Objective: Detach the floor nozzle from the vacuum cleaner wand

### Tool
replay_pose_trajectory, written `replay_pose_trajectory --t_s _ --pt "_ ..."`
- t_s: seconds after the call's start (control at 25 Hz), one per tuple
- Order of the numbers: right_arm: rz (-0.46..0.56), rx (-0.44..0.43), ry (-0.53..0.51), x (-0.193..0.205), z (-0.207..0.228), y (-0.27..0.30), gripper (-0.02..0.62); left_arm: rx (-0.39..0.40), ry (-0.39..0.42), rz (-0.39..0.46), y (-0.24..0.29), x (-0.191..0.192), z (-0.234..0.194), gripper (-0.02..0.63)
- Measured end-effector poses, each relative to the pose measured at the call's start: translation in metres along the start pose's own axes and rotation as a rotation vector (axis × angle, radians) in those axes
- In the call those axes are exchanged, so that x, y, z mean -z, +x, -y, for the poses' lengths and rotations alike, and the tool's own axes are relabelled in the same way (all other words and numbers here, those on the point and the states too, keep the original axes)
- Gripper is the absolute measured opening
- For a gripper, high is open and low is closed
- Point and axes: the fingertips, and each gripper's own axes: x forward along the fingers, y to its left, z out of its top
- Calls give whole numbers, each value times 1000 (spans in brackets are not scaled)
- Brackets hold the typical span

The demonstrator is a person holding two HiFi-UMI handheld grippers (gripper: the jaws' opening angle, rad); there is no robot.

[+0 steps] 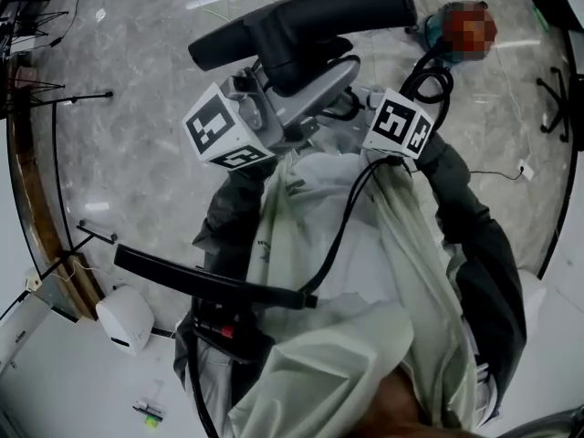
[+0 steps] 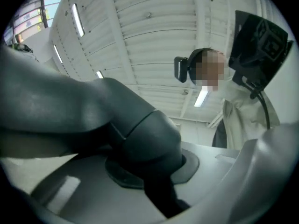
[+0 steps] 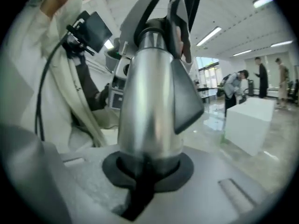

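In the head view the black floor nozzle (image 1: 301, 21) is held up in front of me, joined to the silver wand end (image 1: 310, 94). My left gripper (image 1: 265, 99), with its marker cube, comes in from the left. My right gripper (image 1: 360, 103) comes in from the right. In the left gripper view the left gripper (image 2: 154, 171) is shut on the nozzle's dark grey neck (image 2: 140, 139). In the right gripper view the right gripper (image 3: 149, 171) is shut on the silver wand tube (image 3: 149, 111), which has a dark latch piece (image 3: 187, 97) on its side. The fingertips are hidden in the head view.
A black bar (image 1: 201, 281) with a cable crosses my coat at waist height. A white box (image 1: 123, 318) sits on the marble floor at lower left, and thin stands (image 1: 55, 99) line the left edge. Several people (image 3: 233, 90) and a white block (image 3: 252, 120) stand in the far hall.
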Motion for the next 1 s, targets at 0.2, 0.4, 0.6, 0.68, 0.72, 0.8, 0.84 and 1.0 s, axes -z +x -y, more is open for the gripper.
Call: replay_pose_trajectory --t_s 0.2,0.4,0.6,0.68,0.72,0.8,0.84,1.0 --pt "7 -436 8 -3 -46 -19 40 263 -14 23 0 -3 40 75" --pt "-9 -254 57 -1 -21 -5 37 74 -52 27 1 -4 2 75" --pt "-44 325 59 -2 32 5 35 -257 -43 -38 -4 -2 -38 74" --pt "-50 443 50 1 39 5 35 -336 -32 -56 -8 1 -43 72" --pt "-46 453 43 2 39 6 35 -339 -24 -61 -8 2 -41 74" --pt "-32 404 25 2 34 6 37 -286 -13 -60 -7 3 -34 74" --pt "-25 354 18 2 29 6 38 -243 -13 -52 -6 3 -29 74" --pt "-30 49 8 3 -2 -1 40 -23 -16 -1 -4 -2 0 75"
